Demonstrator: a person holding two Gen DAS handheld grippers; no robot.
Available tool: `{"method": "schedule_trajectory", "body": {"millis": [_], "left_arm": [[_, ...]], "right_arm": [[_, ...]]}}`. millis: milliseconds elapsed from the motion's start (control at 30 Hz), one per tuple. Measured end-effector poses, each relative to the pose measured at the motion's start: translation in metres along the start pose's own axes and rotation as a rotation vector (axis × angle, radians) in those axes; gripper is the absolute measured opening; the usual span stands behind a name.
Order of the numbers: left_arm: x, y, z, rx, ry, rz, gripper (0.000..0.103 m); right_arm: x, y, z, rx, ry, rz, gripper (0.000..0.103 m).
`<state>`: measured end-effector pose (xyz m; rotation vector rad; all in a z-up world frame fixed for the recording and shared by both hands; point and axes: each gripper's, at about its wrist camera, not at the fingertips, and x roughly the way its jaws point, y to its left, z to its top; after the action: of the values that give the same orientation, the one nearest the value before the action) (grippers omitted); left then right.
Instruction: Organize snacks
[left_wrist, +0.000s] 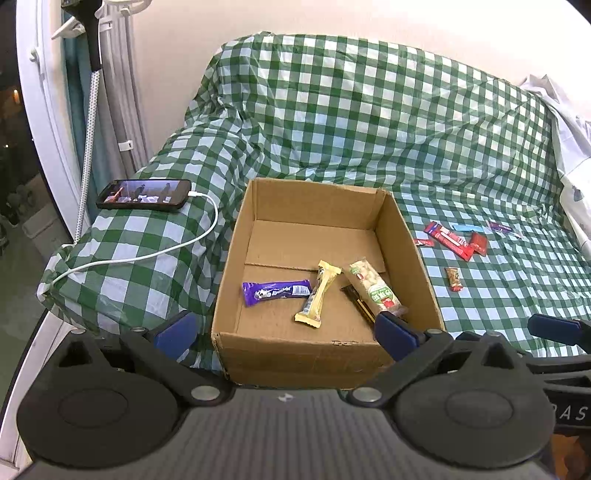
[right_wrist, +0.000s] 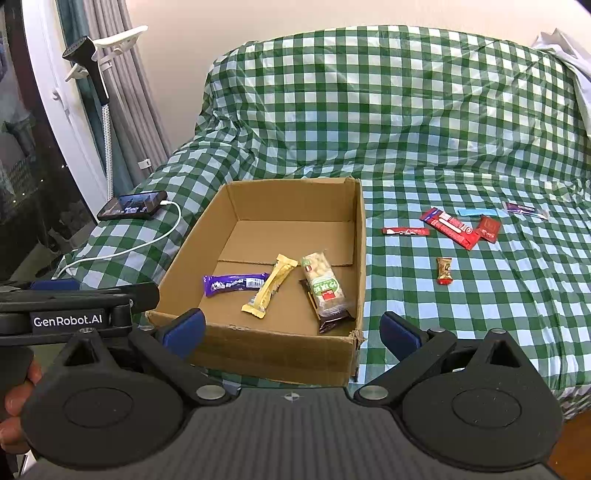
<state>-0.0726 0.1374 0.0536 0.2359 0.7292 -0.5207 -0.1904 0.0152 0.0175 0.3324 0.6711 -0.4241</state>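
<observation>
**Both grippers empty before a part-filled snack box**

A sofa under a green checked cover (right_wrist: 406, 122) fills the view ahead of both pairs of jaws. On its seat an open cardboard box (right_wrist: 266, 343) sits just beyond the left gripper (left_wrist: 286, 330) and the right gripper (right_wrist: 293, 328); both stand released, jaws wide apart, holding nothing. Inside the box lie a pale nut bar (right_wrist: 324, 286) on a dark wrapper, a yellow bar (right_wrist: 269, 286) and a purple bar (right_wrist: 234, 283). Ahead and right of the right jaws, loose snacks rest on the cover: a long red packet (right_wrist: 448, 228), a thin red stick (right_wrist: 405, 231) and a small gold sweet (right_wrist: 444, 271). Far left, a phone (left_wrist: 144, 194) lies on the sofa arm.
</observation>
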Motion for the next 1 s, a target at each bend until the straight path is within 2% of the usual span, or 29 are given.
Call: {"method": "schedule_trajectory", "body": {"millis": [667,1000], "left_arm": [[-0.023,-0.009,0.001,0.014,-0.049,-0.015,0.103],[-0.015,-0.019,0.003,0.041,-0.034,-0.011,0.103]], "right_arm": [[-0.024,-0.004,-0.005,0.009,-0.052,-0.013,0.101],[-0.023,-0.013,-0.007,0.031,-0.050,-0.015,0.101]]}}
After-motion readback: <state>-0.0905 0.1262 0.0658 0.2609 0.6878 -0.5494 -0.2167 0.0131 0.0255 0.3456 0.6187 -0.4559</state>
